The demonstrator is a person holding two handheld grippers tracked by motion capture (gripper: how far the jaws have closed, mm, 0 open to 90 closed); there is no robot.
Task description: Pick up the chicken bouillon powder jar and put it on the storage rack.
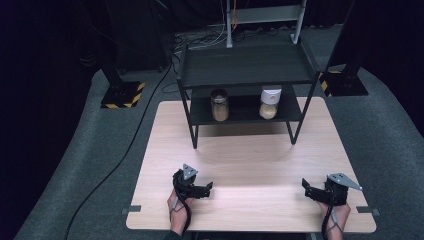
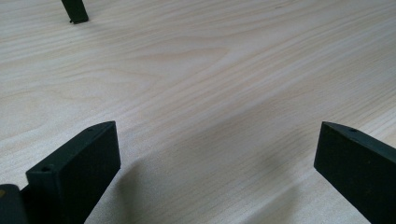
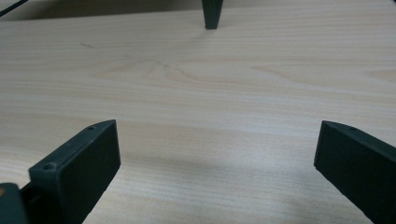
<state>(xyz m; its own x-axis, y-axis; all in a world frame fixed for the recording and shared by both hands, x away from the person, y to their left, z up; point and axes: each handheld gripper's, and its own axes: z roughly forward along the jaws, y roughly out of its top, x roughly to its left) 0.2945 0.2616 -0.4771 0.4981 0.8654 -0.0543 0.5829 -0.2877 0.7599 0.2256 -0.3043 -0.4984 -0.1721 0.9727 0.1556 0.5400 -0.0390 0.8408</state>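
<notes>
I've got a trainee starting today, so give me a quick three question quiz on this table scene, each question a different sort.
1. True or false: the left gripper holds a jar.
2. Multiple choice: the clear glass jar with the white lid stands on the black metal two-tier shelf on A) the top tier, B) the lower tier, C) the light wooden table.
3. Fill in: beside it stands a clear glass jar with a ___ lid.

Key: 1 false, jaws open and empty, as on the right gripper. 2 B. 3 dark.

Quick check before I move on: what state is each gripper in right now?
Left gripper: open, holding nothing, over the bare light wooden table.
Right gripper: open, holding nothing, over the same table.
</notes>
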